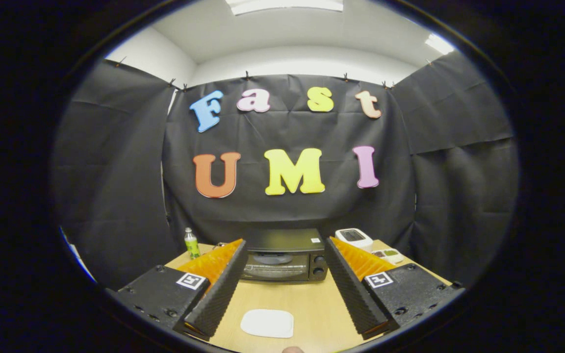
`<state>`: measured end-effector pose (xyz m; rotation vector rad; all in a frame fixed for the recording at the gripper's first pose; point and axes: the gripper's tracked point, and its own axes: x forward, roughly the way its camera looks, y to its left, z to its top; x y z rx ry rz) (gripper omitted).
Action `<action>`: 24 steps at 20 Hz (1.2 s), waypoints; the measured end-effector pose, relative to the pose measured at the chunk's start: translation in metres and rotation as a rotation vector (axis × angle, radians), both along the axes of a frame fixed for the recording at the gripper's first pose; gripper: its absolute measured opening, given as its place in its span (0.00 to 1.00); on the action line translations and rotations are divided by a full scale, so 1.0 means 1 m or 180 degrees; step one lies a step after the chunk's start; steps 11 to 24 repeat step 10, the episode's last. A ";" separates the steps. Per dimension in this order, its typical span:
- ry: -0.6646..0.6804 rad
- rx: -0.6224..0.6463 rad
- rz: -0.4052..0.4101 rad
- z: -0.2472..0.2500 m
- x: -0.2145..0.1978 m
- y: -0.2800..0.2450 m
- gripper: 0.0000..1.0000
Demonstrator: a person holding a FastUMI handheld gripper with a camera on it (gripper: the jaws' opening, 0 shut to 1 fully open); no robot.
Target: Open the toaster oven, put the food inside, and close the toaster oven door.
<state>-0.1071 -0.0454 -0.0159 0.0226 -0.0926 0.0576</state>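
A black toaster oven (284, 257) stands at the back of the wooden table (312, 301), its glass door shut and two knobs on its right side. My gripper (286, 252) is open, its two ribbed black fingers (223, 289) spread wide with nothing between them; the oven sits beyond the fingertips. A white flat plate (267, 323) lies on the table between the fingers, close to me; no food shows on it. A small tan object (292, 349) peeks in below the plate, too cut off to identify.
A green bottle (192, 243) stands at the table's back left. To the oven's right sit a white device with a dark screen (354, 237) and a small white tray with green and dark items (387, 254). Black cloth walls close in the table.
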 end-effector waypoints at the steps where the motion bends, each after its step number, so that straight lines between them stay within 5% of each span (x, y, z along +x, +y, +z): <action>1: -0.0002 0.0009 0.0018 -0.002 0.000 -0.001 1.00; 24: 0.0006 -0.0025 0.0017 -0.010 -0.011 -0.011 1.00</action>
